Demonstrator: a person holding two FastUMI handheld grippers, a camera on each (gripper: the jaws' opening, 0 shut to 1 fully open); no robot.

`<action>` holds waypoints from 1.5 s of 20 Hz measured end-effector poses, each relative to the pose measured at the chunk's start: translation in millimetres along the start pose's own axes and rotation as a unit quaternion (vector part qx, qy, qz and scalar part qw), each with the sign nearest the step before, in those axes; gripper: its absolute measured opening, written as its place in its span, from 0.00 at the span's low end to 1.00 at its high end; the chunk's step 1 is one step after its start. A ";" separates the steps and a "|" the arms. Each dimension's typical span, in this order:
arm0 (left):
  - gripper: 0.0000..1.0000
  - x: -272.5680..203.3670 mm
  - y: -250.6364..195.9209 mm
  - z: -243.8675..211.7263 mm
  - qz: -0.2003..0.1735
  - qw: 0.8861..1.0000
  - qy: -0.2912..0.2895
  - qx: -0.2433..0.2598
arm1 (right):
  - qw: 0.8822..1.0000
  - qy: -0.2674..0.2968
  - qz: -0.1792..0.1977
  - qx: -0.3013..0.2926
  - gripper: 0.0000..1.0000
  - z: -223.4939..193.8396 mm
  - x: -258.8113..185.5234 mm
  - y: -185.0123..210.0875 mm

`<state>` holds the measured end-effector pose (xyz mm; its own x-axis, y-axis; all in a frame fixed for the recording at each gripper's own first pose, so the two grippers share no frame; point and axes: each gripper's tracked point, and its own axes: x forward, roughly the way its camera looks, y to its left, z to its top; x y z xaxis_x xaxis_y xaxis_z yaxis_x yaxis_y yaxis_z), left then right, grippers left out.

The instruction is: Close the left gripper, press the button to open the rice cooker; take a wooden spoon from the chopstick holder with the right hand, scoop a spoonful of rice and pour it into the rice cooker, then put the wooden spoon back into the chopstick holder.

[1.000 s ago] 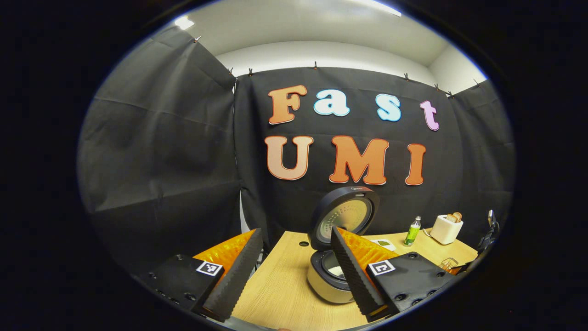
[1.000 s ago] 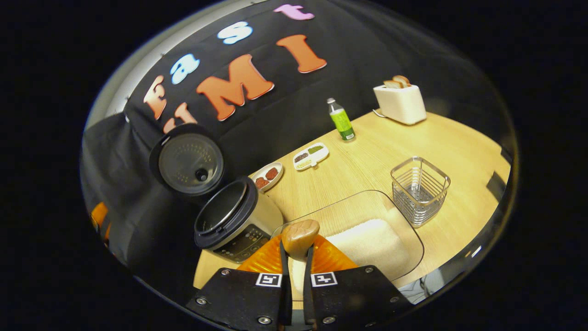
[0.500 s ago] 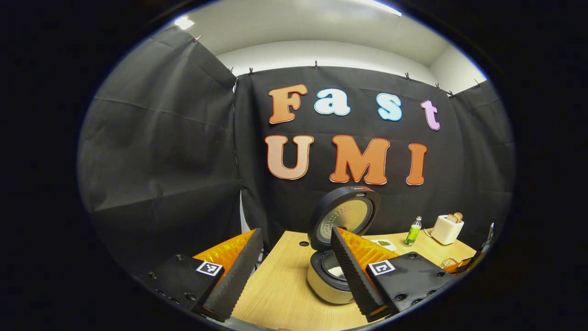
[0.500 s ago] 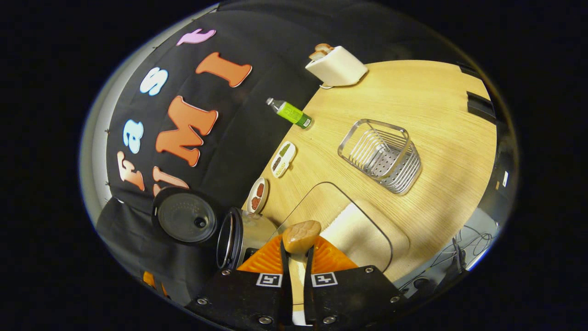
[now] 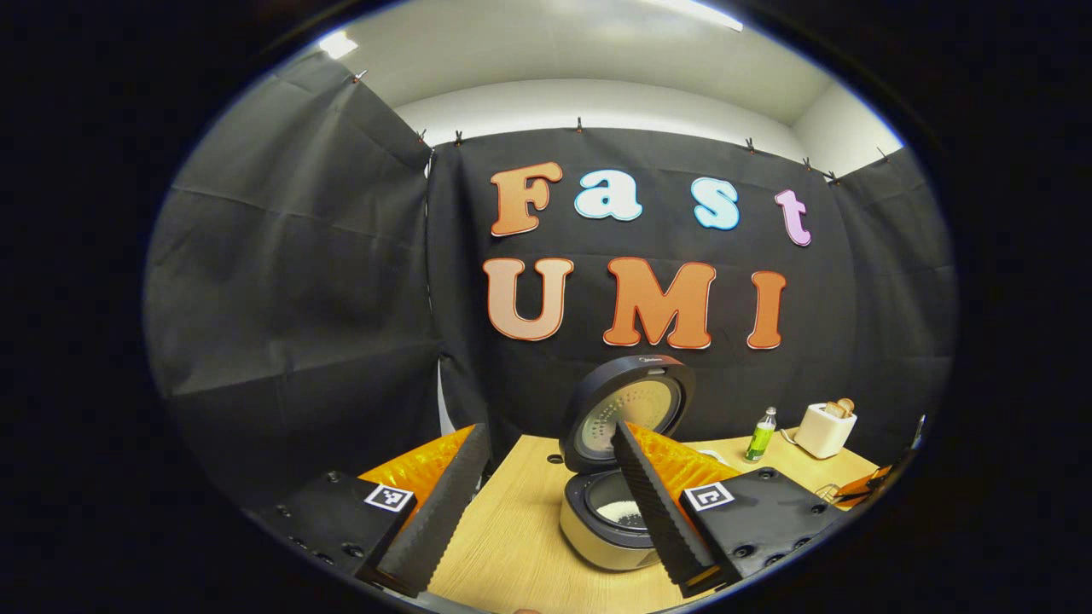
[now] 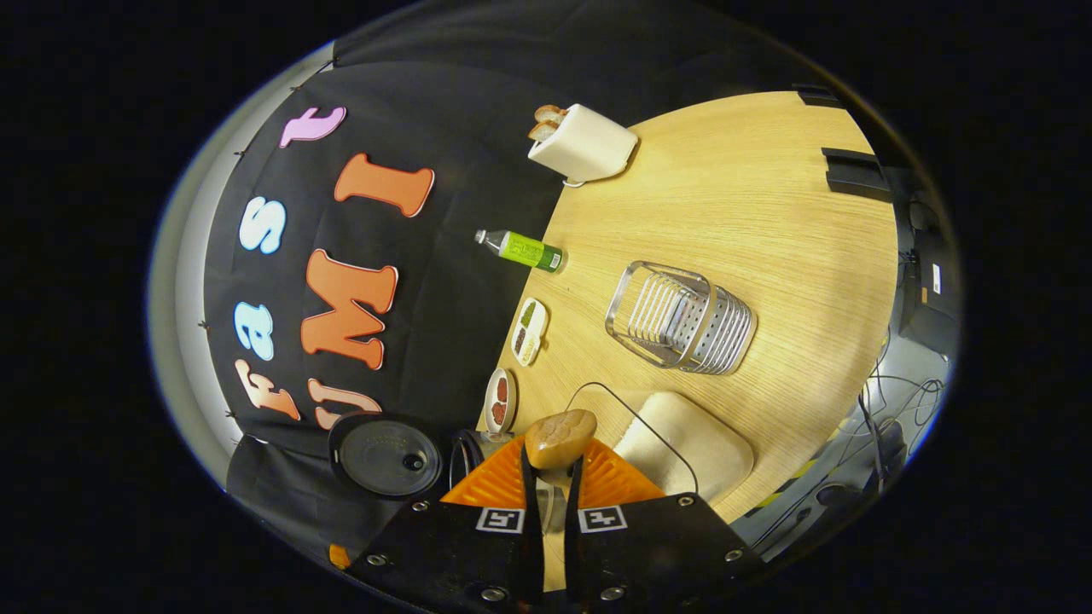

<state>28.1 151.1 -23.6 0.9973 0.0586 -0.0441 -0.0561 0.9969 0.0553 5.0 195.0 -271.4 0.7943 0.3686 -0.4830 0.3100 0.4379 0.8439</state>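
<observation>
**Right claw gripping spoon, rolled over by the open cooker**

Right claw is clamping narrow on the wooden spoon, bowl sticking out just past its tips. Rice cooker is sitting open ahead of the left claw, lid up, rice showing inside. Left claw is gaping wide, holding nothing. Chopstick holder is standing on the desk, well ahead of the right claw.

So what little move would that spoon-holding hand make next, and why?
Probably roll level and carry the wooden spoon toward the wire chopstick holder: white rice already lies inside the open beige rice cooker, and the right gripper grips the tipped spoon.
</observation>
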 end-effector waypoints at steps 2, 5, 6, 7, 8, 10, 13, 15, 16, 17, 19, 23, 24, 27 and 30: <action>0.99 0.6 -2.2 1.0 0.000 1.000 0.000 -0.001 | 1.000 -0.002 0.004 0.013 0.09 7.1 -3.6 5.3; 0.97 -0.3 -5.5 -1.0 0.000 1.000 0.000 -0.001 | 1.000 -0.007 0.011 0.022 0.09 14.7 -10.0 14.6; 0.97 -0.5 -5.5 -1.1 0.000 1.000 0.001 -0.002 | 1.000 -0.008 0.011 0.019 0.08 16.9 -10.7 18.8; 0.97 0.4 -6.1 -1.7 0.001 1.000 0.001 -0.003 | 1.000 -0.009 0.013 0.017 0.09 19.4 -11.2 23.7; 0.97 -0.2 -6.1 -2.2 0.002 1.000 0.001 -0.004 | 1.000 -0.010 0.016 0.016 0.09 21.8 -11.6 28.7; 0.97 -0.1 -5.8 -3.5 0.004 1.000 0.001 -0.007 | 1.000 -0.008 0.024 0.018 0.08 25.7 -14.9 42.1; 0.98 -0.9 -6.6 -5.9 0.006 1.000 0.003 -0.009 | 0.999 0.003 0.038 0.016 0.09 24.3 -17.3 64.7; 0.98 -1.4 -8.2 -9.3 0.007 1.000 0.006 -0.009 | 0.999 0.004 0.049 0.011 0.09 25.9 -17.2 83.9; 0.98 -0.6 -8.5 -9.8 0.007 1.000 0.007 -0.010 | 0.998 0.006 0.054 0.009 0.09 25.6 -16.7 94.4; 0.98 0.3 -9.8 -11.3 0.007 1.000 0.008 -0.012 | 0.998 0.009 0.061 0.005 0.09 24.2 -14.6 105.3; 0.98 0.4 -11.7 -14.1 0.007 1.000 0.011 -0.012 | 0.997 0.012 0.074 -0.003 0.09 22.4 -8.1 125.8; 0.98 0.5 -17.0 -18.1 0.004 1.000 0.015 -0.014 | 0.995 0.026 0.094 -0.003 0.08 13.9 11.8 168.5; 0.98 0.1 -18.8 -19.3 0.002 1.000 0.016 -0.017 | 0.995 0.030 0.100 -0.008 0.08 9.6 15.6 180.1; 1.00 1.6 -20.9 -24.9 -0.001 0.999 0.022 -0.024 | 0.993 0.040 0.110 -0.032 0.08 -7.9 36.3 211.5; 0.98 4.2 -20.2 -26.3 -0.002 0.999 0.023 -0.030 | 0.990 0.050 0.114 -0.064 0.08 -23.4 56.8 239.8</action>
<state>32.1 132.6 -51.1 0.9943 0.0550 -0.0911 -0.0557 0.9984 -0.0055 112.3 340.1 -101.9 0.7786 0.5460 -0.3092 0.0542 0.4325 0.9000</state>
